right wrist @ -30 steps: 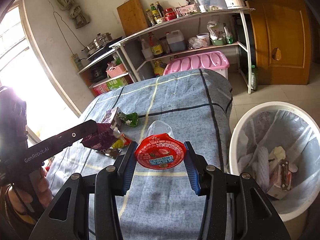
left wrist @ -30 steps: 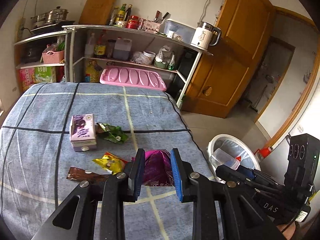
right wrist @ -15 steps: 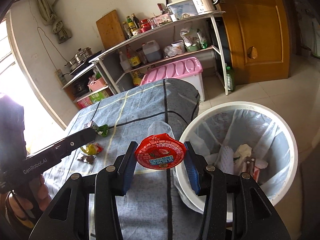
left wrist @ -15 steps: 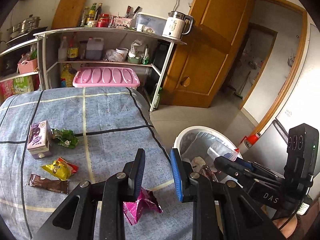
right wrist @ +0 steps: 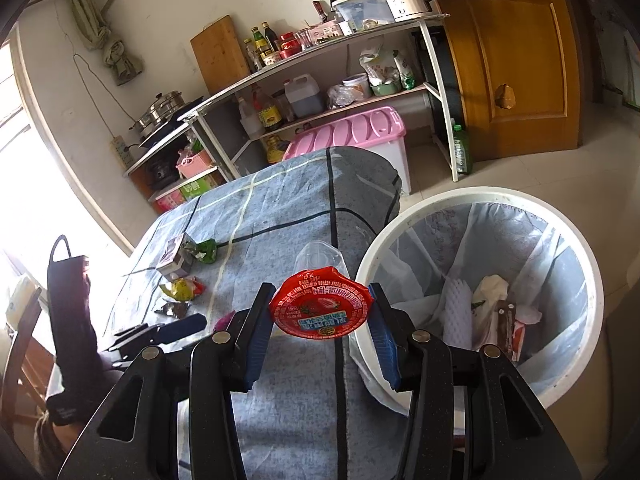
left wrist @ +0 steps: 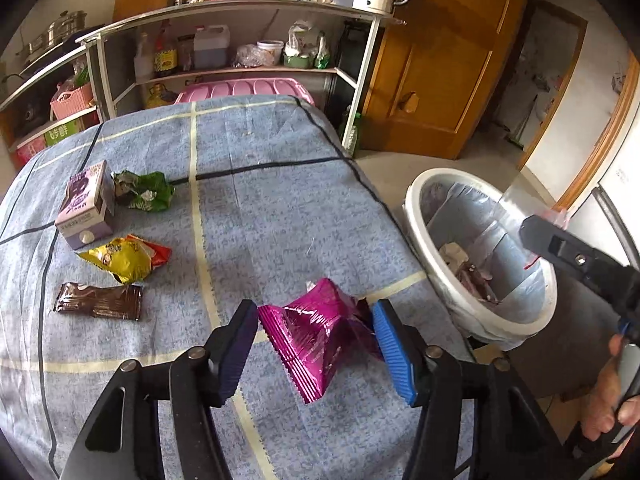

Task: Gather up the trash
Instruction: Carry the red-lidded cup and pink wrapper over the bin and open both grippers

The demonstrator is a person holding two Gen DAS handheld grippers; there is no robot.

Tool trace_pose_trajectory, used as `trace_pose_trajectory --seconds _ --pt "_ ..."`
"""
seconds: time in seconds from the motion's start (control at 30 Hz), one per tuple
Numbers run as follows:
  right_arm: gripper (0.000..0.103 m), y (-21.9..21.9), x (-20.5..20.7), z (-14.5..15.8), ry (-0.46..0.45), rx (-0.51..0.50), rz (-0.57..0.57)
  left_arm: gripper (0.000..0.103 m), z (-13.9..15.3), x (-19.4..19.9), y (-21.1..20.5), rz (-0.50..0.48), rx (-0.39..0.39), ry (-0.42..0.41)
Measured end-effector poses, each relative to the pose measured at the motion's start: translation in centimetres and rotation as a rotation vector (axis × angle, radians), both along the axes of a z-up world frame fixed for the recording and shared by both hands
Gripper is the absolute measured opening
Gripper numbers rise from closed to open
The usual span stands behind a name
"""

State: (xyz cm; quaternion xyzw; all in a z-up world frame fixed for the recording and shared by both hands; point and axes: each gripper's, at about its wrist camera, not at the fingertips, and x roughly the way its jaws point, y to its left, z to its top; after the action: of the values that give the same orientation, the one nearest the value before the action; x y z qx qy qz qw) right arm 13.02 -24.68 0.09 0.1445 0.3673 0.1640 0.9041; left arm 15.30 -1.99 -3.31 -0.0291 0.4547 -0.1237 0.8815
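Note:
My left gripper (left wrist: 314,314) hangs low over the blue checked cloth near the table's right edge. Its jaws are opening, and a crumpled magenta wrapper (left wrist: 316,344) lies loose between them. My right gripper (right wrist: 320,316) is shut on a clear jelly cup with a red lid (right wrist: 320,306), held beside the left rim of the white lined trash bin (right wrist: 592,280). The bin (left wrist: 416,216) stands on the floor just right of the table and holds several scraps. The right gripper's fingers (left wrist: 560,246) reach over its rim.
On the cloth at the left lie a purple carton (left wrist: 84,204), a green wrapper (left wrist: 146,192), a yellow wrapper (left wrist: 124,258) and a brown wrapper (left wrist: 100,300). A loaded shelf (left wrist: 240,8), a pink bin lid (left wrist: 244,90) and a wooden door (left wrist: 452,60) stand behind.
My left gripper carried the magenta wrapper toward the bin, sank lower, and its jaws have spread wide. My right gripper moved with the cup from over the table to the bin's rim.

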Motion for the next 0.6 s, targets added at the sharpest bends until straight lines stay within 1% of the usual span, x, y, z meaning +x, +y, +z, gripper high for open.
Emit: trace_pose_trajectory --seconds 0.03,0.07,0.1,0.17,0.2,0.23,0.27,0.37,0.43,0.6 --pt "0.047 0.1 -0.1 0.1 -0.003 -0.001 0.001 0.061 -0.4 0.1 0.0 -0.005 -0.016 0.014" --pt "0.047 0.1 -0.1 0.2 -0.006 -0.001 0.000 0.061 -0.7 0.3 0.1 -0.010 -0.049 0.026" --pt "0.047 0.1 -0.1 0.3 -0.007 0.001 -0.001 0.061 -0.9 0.3 0.2 0.002 -0.067 0.034" --pt "0.047 0.0 -0.2 0.4 -0.011 0.005 -0.002 0.059 -0.9 0.2 0.0 0.016 -0.030 0.010" --pt "0.047 0.0 -0.2 0.4 -0.012 0.004 -0.002 0.055 -0.8 -0.1 -0.1 0.012 -0.023 0.001" --pt "0.047 -0.1 -0.2 0.4 -0.014 0.004 -0.002 0.048 -0.7 -0.1 -0.1 0.000 -0.033 0.004" --pt "0.047 -0.1 -0.2 0.5 -0.014 0.005 -0.002 0.048 -0.8 -0.1 -0.1 -0.007 -0.041 0.011" --pt "0.047 -0.1 -0.3 0.5 -0.016 0.010 -0.004 0.046 -0.6 -0.3 -0.3 -0.005 -0.019 -0.002" --pt "0.047 -0.3 -0.3 0.6 -0.017 0.013 -0.007 0.045 -0.4 -0.3 -0.5 -0.008 -0.025 -0.002" --pt "0.047 -1.6 -0.3 1.0 -0.025 0.015 -0.032 0.045 1.4 -0.2 -1.6 -0.031 -0.030 -0.039"
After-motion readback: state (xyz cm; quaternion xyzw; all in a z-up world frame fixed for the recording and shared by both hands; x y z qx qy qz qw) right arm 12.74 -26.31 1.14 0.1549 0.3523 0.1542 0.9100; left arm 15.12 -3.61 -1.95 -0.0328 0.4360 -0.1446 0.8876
